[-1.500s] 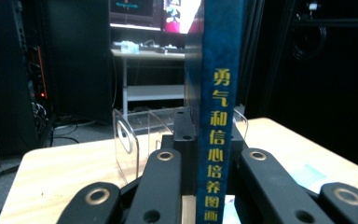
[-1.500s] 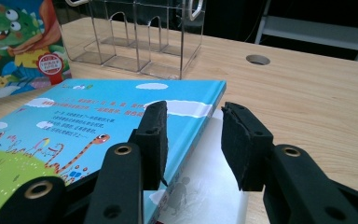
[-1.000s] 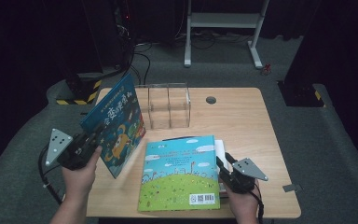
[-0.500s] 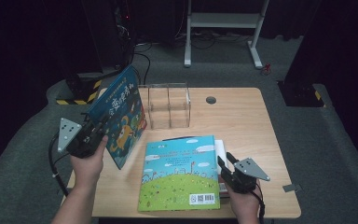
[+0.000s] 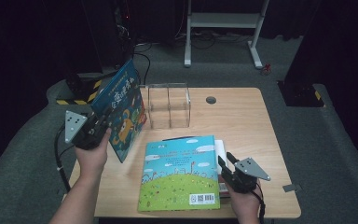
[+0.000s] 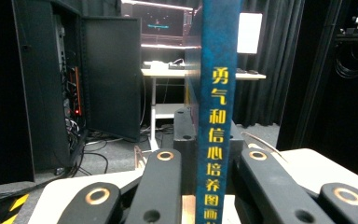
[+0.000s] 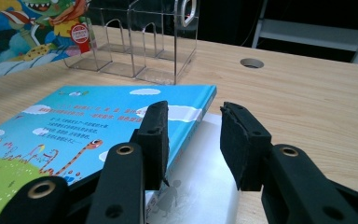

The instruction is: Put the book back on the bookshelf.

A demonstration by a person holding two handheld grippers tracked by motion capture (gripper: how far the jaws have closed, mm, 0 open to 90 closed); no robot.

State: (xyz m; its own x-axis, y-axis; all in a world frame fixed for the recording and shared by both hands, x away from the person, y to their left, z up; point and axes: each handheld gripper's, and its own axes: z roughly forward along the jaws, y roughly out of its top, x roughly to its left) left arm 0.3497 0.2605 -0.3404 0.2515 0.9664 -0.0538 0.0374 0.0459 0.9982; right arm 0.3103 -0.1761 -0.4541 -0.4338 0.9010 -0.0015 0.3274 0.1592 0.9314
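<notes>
Blue book (image 5: 123, 109) (held upright) clamped in L gripper (image 5: 100, 122); R gripper (image 5: 227, 161) jaws apart over flat book (image 5: 179, 175).

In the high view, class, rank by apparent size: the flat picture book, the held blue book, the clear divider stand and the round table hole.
1. Flat picture book
2. Held blue book, tilted, so its face is foreshortened
3. Clear divider stand
4. Round table hole

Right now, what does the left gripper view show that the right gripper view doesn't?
Left gripper view: the dark blue book seen spine-on, clamped upright between the left gripper jaws, gold characters down the spine. Right gripper view: the right gripper, jaws open, over the light blue book lying flat, with the clear organizer behind it. Both: the wooden table.
</notes>
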